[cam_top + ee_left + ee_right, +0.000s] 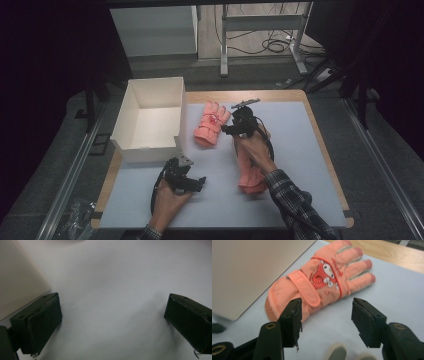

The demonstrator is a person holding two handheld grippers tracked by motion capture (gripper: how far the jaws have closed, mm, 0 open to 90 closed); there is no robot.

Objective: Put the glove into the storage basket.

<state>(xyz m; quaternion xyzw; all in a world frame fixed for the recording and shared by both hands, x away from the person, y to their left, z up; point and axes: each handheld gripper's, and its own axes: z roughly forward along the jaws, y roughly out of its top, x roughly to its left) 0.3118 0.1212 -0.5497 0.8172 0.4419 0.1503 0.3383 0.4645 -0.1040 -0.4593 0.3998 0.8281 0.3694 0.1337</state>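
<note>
Overhead, the far glove [211, 123] is lying flat on the pale mat [300, 150], just right of the white box [150, 120], with its fingers pointing away. A second glove [250, 172] is lying nearer, and the right hand [256, 149] and its checked sleeve [295, 200] are covering much of it. The right gripper [231, 128] is hovering just beside the far glove, between the two gloves. The left gripper [200, 180] is sitting low near the box's near right corner, its jaws small and dark, hard to read from up here.

Looking along the left gripper [112, 322], its blocky black jaws are standing wide apart over bare, smooth mat [112, 277], holding nothing. A cream wall of the box [17, 282] is cutting off at the left edge.

Looking along the right gripper [325, 322], its jaws are spread apart and empty, their rubbery pads ragged at the edges. Just beyond them the padded salmon glove [322, 282] is showing a wide strap, a ribbed knit cuff and a cartoon patch with blurred lettering. Two pale blurred fingertips of the second glove [337, 351] are poking up at the bottom edge. The box's flat side [249, 270] is filling the left.
</note>
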